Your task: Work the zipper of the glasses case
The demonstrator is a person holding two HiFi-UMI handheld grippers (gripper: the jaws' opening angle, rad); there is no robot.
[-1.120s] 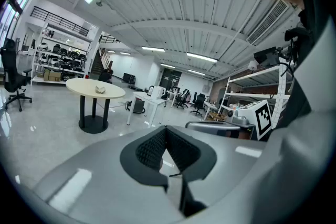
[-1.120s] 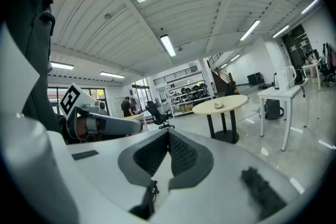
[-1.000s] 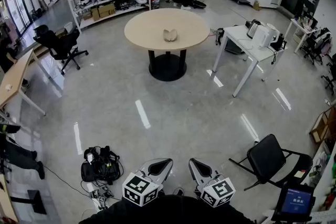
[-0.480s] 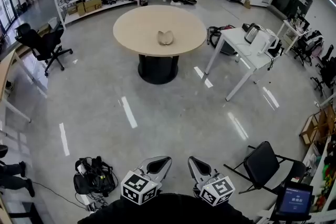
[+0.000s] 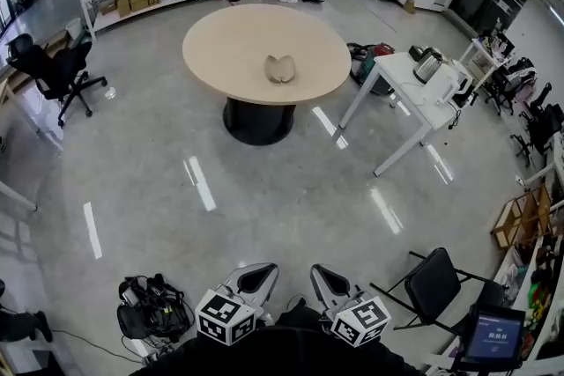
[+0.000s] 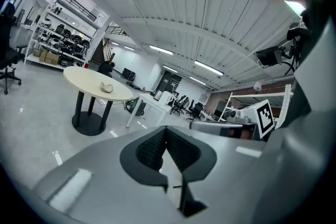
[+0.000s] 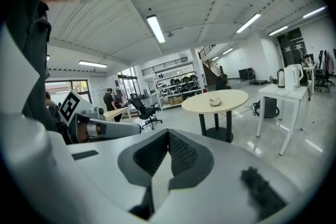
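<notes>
We hold the left hand-held gripper (image 5: 253,279) and right hand-held gripper (image 5: 328,282) closed on nothing, well short of the table (image 5: 211,57), because the glasses case (image 5: 280,68) lies out of reach at that table's middle

Both are held low and close to the body at the bottom edge of the head view. The left gripper (image 5: 256,274) is pointed forward, its tip angled slightly inward. The right gripper (image 5: 322,276) is held just beside it, not touching, and is mirrored with its tip angled inward too. In the left gripper view the jaws are seen fully closed, pads met along their length, with nothing caught between. The same is seen in the right gripper view: jaws together, empty. A marker cube (image 5: 226,319) is carried at the rear of the left unit, and a second cube (image 5: 361,320) at the rear of the right. Hands are not visible. The dark-clothed torso (image 5: 282,357) is seen directly behind the cubes.
</notes>
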